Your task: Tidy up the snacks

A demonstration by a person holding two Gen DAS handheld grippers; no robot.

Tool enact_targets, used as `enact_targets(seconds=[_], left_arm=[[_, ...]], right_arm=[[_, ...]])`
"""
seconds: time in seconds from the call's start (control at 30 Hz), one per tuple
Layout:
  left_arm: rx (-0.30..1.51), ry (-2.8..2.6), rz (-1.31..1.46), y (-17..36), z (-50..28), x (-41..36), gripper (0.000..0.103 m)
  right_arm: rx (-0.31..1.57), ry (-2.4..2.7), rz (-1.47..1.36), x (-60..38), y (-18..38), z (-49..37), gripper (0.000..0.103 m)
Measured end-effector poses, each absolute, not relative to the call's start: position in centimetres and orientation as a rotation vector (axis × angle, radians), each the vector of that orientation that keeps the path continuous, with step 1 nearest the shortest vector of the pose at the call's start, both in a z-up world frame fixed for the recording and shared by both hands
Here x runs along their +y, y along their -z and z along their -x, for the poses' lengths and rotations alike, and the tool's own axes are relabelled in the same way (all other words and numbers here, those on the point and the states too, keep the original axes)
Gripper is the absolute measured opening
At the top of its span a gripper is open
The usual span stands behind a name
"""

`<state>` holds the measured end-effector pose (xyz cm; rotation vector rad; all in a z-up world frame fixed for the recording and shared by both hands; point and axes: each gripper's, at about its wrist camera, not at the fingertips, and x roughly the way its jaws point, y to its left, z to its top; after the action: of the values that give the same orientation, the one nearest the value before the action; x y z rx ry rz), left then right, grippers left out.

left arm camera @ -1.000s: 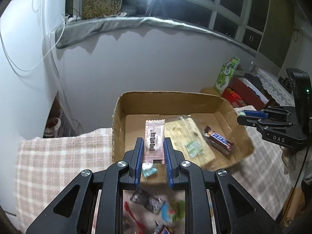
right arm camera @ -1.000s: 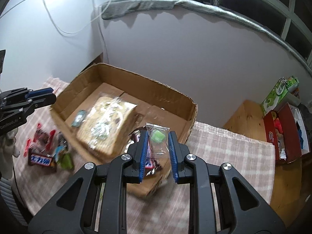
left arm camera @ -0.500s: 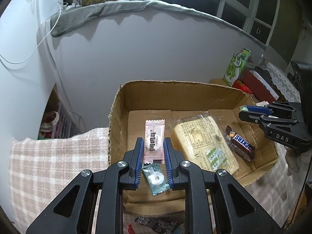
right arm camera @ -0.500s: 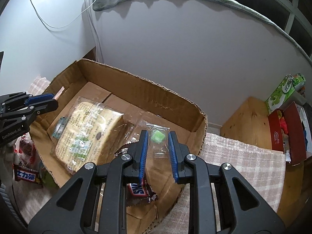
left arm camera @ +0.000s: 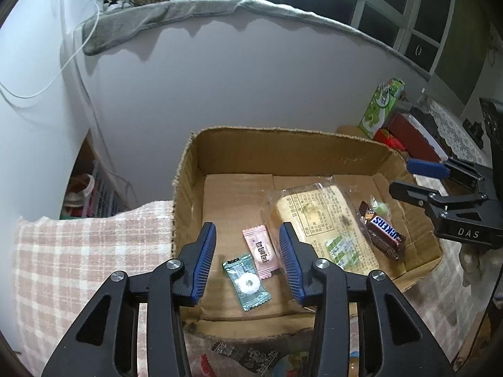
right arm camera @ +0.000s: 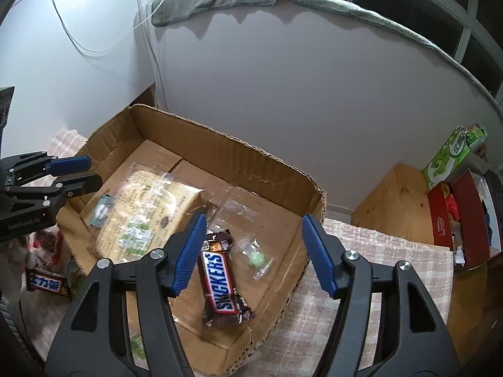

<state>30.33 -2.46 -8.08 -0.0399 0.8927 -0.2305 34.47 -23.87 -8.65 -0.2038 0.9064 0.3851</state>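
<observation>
A shallow cardboard box point(left arm camera: 283, 147) point(right arm camera: 220, 144) sits on a checked cloth. My left gripper point(left arm camera: 248, 245) is open above its near left part; a pink candy wrapper point(left arm camera: 260, 250) and a green mint packet point(left arm camera: 247, 281) lie on the floor between its fingers. My right gripper point(right arm camera: 254, 245) is open over the box's right end, above a Snickers bar point(right arm camera: 220, 279) and a clear packet with a green sweet point(right arm camera: 256, 257). A wrapped cake slice point(left arm camera: 327, 220) point(right arm camera: 144, 207) lies mid-box. Each gripper shows in the other's view: the right point(left arm camera: 440, 188), the left point(right arm camera: 47, 179).
Loose snacks lie on the cloth in front of the box point(left arm camera: 267, 358), with a Chinese-labelled Snickers bar point(right arm camera: 47, 282) at its left. A green carton point(left arm camera: 382, 106) point(right arm camera: 452, 154) and a red box point(right arm camera: 462, 216) stand on a wooden stand to the right. A pale wall stands close behind.
Both grippers opened. The pink wrapper dropped from the left and the green-sweet packet from the right; both now lie in the box. Both grippers moved forward over the box.
</observation>
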Motion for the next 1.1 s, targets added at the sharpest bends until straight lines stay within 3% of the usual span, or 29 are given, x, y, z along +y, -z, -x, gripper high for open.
enact_targets(seconds=[0.53, 1.1], left_arm=[[0.799, 0.258, 0.016, 4.2, -22.2, -0.2, 0.04], [0.884, 0.308, 0.004, 7.6, -16.6, 1.0, 0.04]], right_arm=[[0.875, -0.462, 0.217, -24.8, 6.0, -24.7, 0.067], [0.954, -0.653, 0.304, -22.4, 9.6, -11.9, 0.067]])
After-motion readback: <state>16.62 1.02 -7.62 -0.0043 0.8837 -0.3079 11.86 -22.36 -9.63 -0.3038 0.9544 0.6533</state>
